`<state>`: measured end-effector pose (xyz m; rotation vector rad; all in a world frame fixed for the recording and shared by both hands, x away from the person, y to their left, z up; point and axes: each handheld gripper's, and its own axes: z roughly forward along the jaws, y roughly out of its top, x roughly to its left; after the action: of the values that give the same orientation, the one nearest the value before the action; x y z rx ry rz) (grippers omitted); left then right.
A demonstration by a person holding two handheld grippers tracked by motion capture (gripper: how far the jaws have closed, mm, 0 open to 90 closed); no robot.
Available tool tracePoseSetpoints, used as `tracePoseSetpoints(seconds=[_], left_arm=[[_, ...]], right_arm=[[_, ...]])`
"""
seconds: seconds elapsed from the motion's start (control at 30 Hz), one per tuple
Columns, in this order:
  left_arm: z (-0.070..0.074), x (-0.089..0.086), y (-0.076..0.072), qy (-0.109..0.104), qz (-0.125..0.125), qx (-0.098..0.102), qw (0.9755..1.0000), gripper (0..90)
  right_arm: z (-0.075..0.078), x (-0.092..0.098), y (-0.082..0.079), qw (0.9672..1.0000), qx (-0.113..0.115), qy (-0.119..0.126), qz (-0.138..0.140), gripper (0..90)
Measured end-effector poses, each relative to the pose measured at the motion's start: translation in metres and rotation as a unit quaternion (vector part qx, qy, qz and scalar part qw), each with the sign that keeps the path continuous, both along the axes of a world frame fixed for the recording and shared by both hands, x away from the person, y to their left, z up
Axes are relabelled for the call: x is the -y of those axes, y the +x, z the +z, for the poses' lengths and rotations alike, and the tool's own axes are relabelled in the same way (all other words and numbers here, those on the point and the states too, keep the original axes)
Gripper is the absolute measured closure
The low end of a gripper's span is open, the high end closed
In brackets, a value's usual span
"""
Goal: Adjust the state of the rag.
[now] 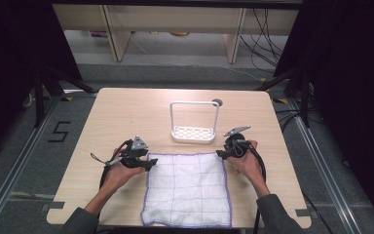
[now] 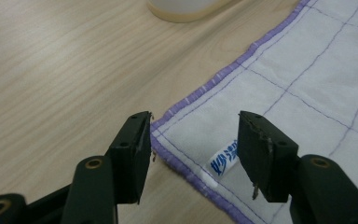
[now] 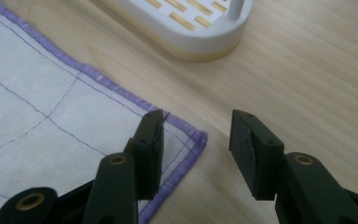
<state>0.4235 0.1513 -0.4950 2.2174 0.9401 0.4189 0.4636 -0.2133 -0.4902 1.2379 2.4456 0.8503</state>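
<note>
Cloth (image 1: 187,187) lies flat — each parted, empty tool (image 2: 193,140) at a far corner.

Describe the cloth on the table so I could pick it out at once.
On the pale wooden table, look at the near edge between the person's two hands. There a square white woven cloth with a purple stitched border and thin purple grid lines lies spread flat. Unlike the white slotted plastic rack with a tall wire handle behind it, it is soft, flat and bears a small blue-printed label.
</note>
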Motion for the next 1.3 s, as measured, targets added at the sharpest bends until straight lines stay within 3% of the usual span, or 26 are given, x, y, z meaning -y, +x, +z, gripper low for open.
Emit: tracePoseSetpoints(seconds=[0.03, 0.2, 0.3, 0.47, 0.53, 0.57, 0.63, 0.67, 0.73, 0.77, 0.8, 0.83, 0.93, 1.07, 1.1, 1.13, 1.23, 1.3], left_arm=[[-0.001, 0.001, 0.001, 0.001, -0.003, 0.002, 1.0000, 44.6], [-0.005, 0.004, 0.006, 0.009, 0.001, -0.002, 1.0000, 45.2], [-0.010, 0.004, 0.009, 0.017, 0.005, -0.005, 0.9998, 48.9], [-0.013, 0.001, 0.012, 0.009, -0.002, -0.011, 0.9999, 57.6], [-0.013, 0.001, 0.012, 0.003, -0.015, -0.014, 0.9998, 61.8], [-0.014, 0.002, 0.011, 0.001, -0.024, -0.013, 0.9996, 70.0], [-0.014, 0.003, 0.010, -0.004, -0.025, -0.015, 0.9996, 72.8], [-0.014, 0.003, 0.010, -0.002, -0.032, -0.015, 0.9994, 80.6], [-0.014, 0.004, 0.010, -0.004, -0.037, -0.012, 0.9992, 83.1], [-0.014, 0.004, 0.010, -0.003, -0.040, -0.012, 0.9991, 84.6], [-0.013, 0.004, 0.010, -0.007, -0.036, -0.012, 0.9993, 85.2], [-0.013, 0.003, 0.010, -0.012, -0.035, -0.008, 0.9993, 85.5], [-0.006, 0.000, 0.012, -0.022, -0.034, 0.008, 0.9991, 85.9], [0.003, 0.000, 0.012, -0.033, -0.030, 0.022, 0.9988, 85.9], [0.006, 0.000, 0.013, -0.032, -0.033, 0.027, 0.9986, 85.9], [0.012, 0.000, 0.014, -0.040, -0.033, 0.035, 0.9980, 85.9], [0.018, 0.000, 0.016, -0.047, -0.031, 0.045, 0.9974, 85.8], [0.024, -0.001, 0.019, -0.058, -0.028, 0.053, 0.9965, 85.8]], right_arm=[[0.001, 0.000, 0.000, 1.0000, -0.010, 0.000, 0.000, 54.5], [-0.003, -0.003, 0.001, 1.0000, -0.007, -0.002, 0.003, 54.2], [-0.005, -0.007, 0.002, 0.9999, -0.010, -0.010, 0.010, 54.3], [-0.007, -0.008, 0.001, 0.9999, -0.015, -0.005, 0.006, 57.3], [-0.006, -0.007, 0.002, 0.9998, -0.013, -0.005, 0.014, 60.5], [-0.008, -0.007, 0.002, 0.9998, -0.012, 0.007, 0.011, 67.4], [-0.008, -0.007, 0.002, 0.9998, -0.012, 0.009, 0.010, 70.7], [-0.008, -0.010, -0.001, 0.9993, -0.029, 0.022, 0.004, 79.1], [-0.007, -0.009, -0.002, 0.9993, -0.030, 0.023, 0.006, 82.5], [-0.008, -0.008, 0.000, 0.9997, -0.011, 0.014, 0.016, 85.6], [-0.004, -0.007, 0.000, 0.9995, -0.019, 0.013, 0.024, 88.0], [-0.003, -0.006, 0.000, 0.9995, -0.012, 0.013, 0.024, 88.4], [0.005, -0.003, 0.000, 0.9992, 0.015, 0.027, 0.025, 89.0], [0.014, -0.002, -0.001, 0.9988, 0.017, 0.040, 0.024, 89.1], [0.017, 0.000, -0.001, 0.9986, 0.024, 0.035, 0.031, 89.1], [0.023, 0.001, -0.002, 0.9977, 0.035, 0.046, 0.034, 89.1], [0.031, 0.002, -0.004, 0.9975, 0.038, 0.049, 0.034, 89.2], [0.042, 0.004, -0.003, 0.9957, 0.057, 0.061, 0.039, 89.3]])
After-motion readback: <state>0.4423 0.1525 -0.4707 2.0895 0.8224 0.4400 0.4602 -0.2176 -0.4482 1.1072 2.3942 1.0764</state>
